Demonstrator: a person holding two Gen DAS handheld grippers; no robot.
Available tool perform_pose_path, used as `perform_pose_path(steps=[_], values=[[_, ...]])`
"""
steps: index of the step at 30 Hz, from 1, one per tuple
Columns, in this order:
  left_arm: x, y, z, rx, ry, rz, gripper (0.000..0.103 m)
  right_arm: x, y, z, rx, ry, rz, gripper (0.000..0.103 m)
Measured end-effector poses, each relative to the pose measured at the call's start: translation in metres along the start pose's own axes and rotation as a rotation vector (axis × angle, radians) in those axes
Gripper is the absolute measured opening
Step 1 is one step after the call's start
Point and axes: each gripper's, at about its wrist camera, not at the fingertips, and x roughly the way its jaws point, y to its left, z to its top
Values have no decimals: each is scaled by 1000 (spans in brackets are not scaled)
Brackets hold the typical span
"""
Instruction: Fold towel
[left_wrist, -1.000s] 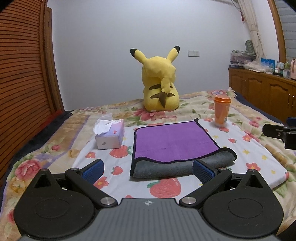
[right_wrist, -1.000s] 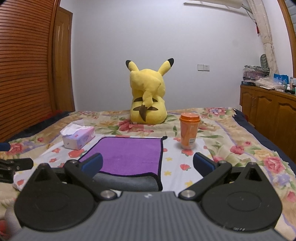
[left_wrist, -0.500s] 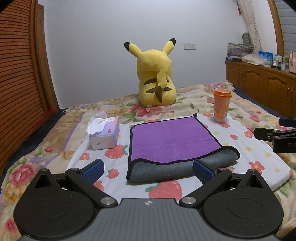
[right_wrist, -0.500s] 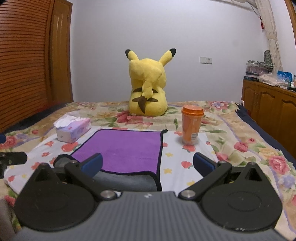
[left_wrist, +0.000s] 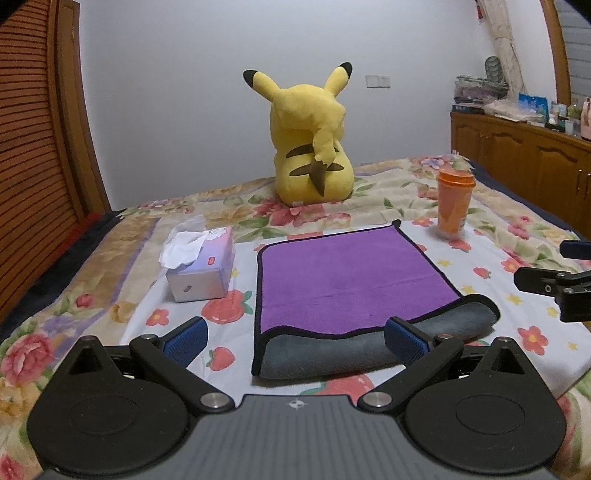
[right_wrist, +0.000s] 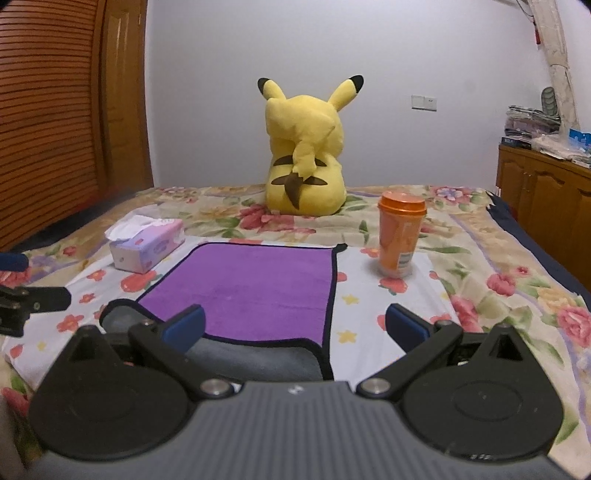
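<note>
You are holding the left gripper (left_wrist: 293, 341) and right gripper (right_wrist: 293, 325) spread wide, gripping nothing, each lining up with a near corner of the towel (left_wrist: 351, 280) lying folded on the bed (left_wrist: 110, 280). The gripper bodies are hiding its nearest edge.

Purple microfiber towel (left_wrist: 351, 273), grey reverse side, black piped edge. Lies flat on the white flower-print sheet (left_wrist: 532, 325) over the bed, folded once: purple layer on top, grey layer showing along the near edge as a rounded fold. Near corner on the left wrist view's right side bulges up slightly. Far edge lies flat, towards the bed's far end.
</note>
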Motion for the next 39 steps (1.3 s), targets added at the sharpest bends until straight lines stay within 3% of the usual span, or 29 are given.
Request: perform_pose_path(steps=[30,39], values=[[89,20,3,-11,120,-44,101,80,-5,-1,-33,152,44,103],[118,30,-2,-33,188,-68,94,102,-9,-9,-33,239,68,103]])
